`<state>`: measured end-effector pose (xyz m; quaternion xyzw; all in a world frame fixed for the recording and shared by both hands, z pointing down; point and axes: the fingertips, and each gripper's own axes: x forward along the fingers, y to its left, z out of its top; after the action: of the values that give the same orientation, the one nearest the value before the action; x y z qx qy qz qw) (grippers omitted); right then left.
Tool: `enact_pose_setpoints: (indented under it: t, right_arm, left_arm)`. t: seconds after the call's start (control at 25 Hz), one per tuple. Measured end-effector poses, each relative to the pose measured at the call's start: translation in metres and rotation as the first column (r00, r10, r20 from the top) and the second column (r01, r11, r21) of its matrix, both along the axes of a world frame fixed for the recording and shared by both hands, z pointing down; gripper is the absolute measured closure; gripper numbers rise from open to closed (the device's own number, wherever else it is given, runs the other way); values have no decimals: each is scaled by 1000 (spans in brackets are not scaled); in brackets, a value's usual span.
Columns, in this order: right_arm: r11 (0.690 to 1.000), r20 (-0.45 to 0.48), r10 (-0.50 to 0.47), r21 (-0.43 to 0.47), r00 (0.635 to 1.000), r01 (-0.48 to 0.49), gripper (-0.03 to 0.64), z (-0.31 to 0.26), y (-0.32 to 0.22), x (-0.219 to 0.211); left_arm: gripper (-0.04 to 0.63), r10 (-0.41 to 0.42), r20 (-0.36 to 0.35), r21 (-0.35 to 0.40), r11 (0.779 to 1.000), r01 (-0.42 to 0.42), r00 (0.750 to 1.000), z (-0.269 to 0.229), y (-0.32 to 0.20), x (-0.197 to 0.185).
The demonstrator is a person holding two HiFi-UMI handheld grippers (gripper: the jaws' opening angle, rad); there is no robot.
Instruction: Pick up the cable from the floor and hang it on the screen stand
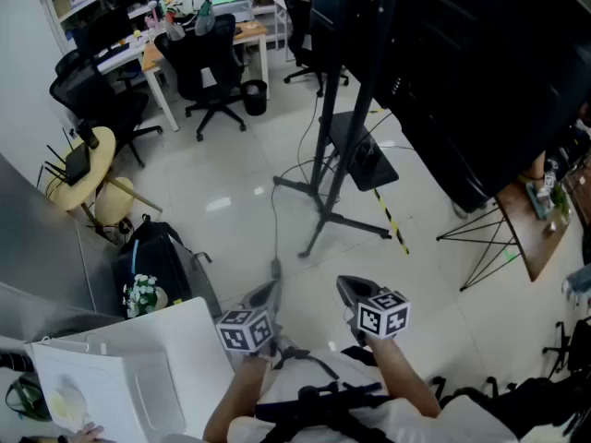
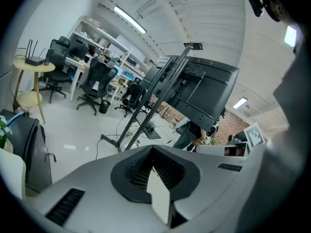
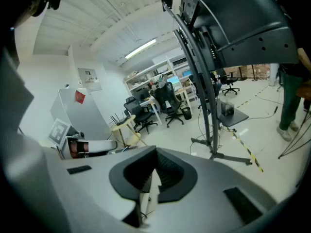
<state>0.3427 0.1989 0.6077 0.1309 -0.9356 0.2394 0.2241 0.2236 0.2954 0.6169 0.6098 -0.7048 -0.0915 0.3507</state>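
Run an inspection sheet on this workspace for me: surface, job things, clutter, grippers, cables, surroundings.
Surface: white tiled floor, glossy, no spills seen.
Job's things: cable lies on the floor, not yet hung; screen stand upright, carrying the screen.
Clutter: black bag, flowers, round table.
Grippers: left gripper and right gripper both shut, nothing between the jaws.
Cables: the cable trails from beside the stand across the floor toward the grippers; nothing else clear.
Surroundings: office chairs, desk, bin.
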Motion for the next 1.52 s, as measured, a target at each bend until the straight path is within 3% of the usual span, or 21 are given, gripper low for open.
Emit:
enact_pose_setpoints:
  t: [0.4,0.72,1.12,1.52]
  right_arm:
    - [1000,-14,23,-6,1000,-23,617,9,-2,-27]
    - [999,-9,-35,-4,999,34,617,8,-11,-72]
    - [997,15,-71,-23,997,71,617,17,-64,-135]
    - [995,45,-93,-34,995,95,617,5,-162,-205]
  left_arm:
    - [595,22,4,13,1000,-22,1000,2,-6,-31]
    - [595,-11,4,1,1000,11,1000,4,-12,-61]
    - [595,-64,15,-20,998,65,998,13,-53,-117]
    - [595,-130,20,-42,990,131,991,10,-134,-183]
